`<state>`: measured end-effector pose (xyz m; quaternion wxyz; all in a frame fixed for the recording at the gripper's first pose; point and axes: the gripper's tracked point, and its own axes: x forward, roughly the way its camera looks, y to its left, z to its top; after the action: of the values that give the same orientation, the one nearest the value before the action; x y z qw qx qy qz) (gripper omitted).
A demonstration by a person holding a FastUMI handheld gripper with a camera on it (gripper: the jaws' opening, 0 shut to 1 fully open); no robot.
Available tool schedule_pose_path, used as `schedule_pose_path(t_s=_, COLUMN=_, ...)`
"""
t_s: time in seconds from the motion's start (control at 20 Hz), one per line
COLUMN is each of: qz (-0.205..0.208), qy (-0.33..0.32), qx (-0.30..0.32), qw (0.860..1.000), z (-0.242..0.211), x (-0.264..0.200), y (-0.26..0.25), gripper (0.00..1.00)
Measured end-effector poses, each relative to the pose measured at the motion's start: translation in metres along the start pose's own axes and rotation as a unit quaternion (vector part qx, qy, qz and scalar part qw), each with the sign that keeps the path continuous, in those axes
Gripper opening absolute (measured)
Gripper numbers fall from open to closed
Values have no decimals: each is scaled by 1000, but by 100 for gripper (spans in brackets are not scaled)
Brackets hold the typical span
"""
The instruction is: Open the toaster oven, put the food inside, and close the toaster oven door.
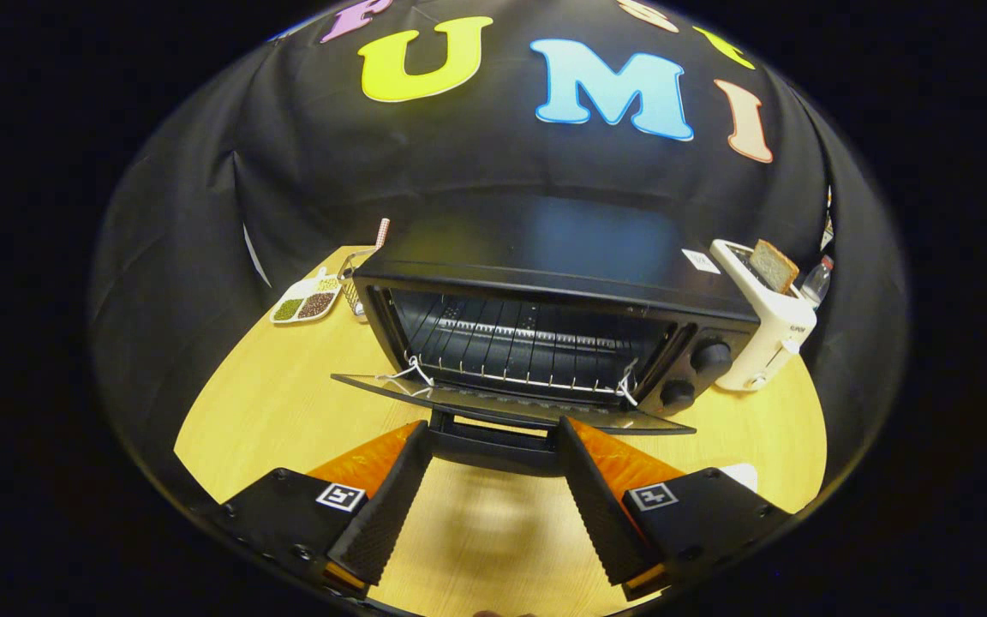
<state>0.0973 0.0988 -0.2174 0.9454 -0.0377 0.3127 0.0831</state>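
Observation:
The black toaster oven stands on the wooden table straight ahead of me. Its glass door hangs down flat, and the wire rack inside is bare. The door's black handle lies just between the tips of my gripper. The gripper is open, its fingers spread wide to either side of the handle. I cannot tell whether they touch it. A small white edge, perhaps a plate, peeks out behind the right finger.
A white pop-up toaster with a slice of bread stands right of the oven, a clear bottle behind it. Left of the oven lies a white dish of beans. Bare wooden table spreads under my fingers.

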Motion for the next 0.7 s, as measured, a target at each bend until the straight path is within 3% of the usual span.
schedule_pose_path(t_s=0.15, qz=26, qy=48, qx=39, qw=998, z=-42, x=-6, y=6, gripper=89)
schedule_pose_path(t_s=0.35, qz=33, qy=122, qx=80, qw=989, z=-93, x=5, y=-6, gripper=91)
schedule_pose_path(t_s=0.7, qz=18, qy=158, qx=57, qw=986, z=-130, x=-22, y=-45, gripper=96)
